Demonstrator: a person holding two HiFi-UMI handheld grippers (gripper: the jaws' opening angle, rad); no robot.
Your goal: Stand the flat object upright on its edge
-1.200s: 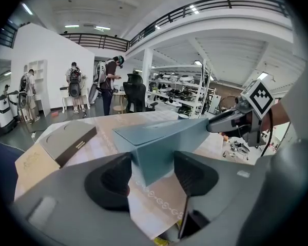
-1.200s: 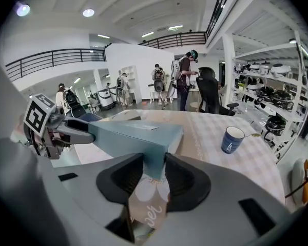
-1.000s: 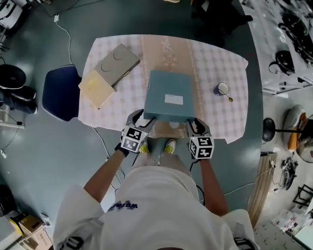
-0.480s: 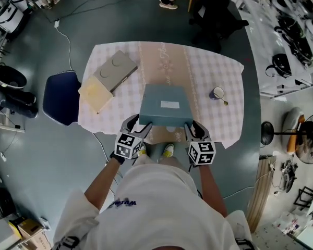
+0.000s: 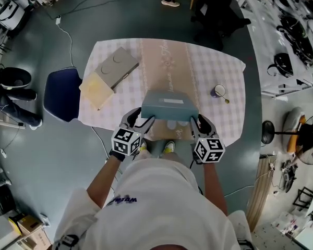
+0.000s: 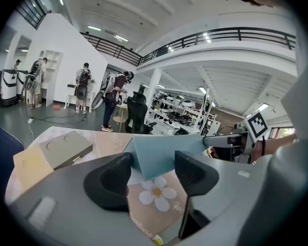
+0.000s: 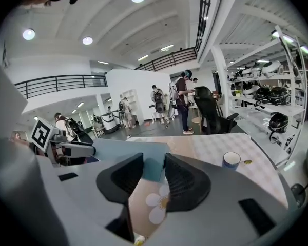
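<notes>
A flat teal box [image 5: 169, 108] with a white label is tilted steeply, its near edge lifted off the checked tablecloth [image 5: 224, 69]. My left gripper [image 5: 141, 120] is shut on the box's near left corner. My right gripper [image 5: 194, 122] is shut on the near right corner. In the left gripper view the box [image 6: 159, 155] wedges between the dark jaws of that gripper [image 6: 153, 170], above a flower print on the cloth. In the right gripper view the box [image 7: 120, 150] runs leftward from the closed jaws of that gripper [image 7: 154, 170]. The box's far edge rests on the table.
A grey flat case [image 5: 117, 65] and a cream book [image 5: 96, 89] lie at the table's left. A mug [image 5: 218, 91] with a spoon stands at the right. A blue chair [image 5: 62, 94] stands off the left edge. People stand beyond the table.
The box has tipped from lying nearly flat to steeply tilted, as both grippers raised its near edge. It looks much shorter from above now.
</notes>
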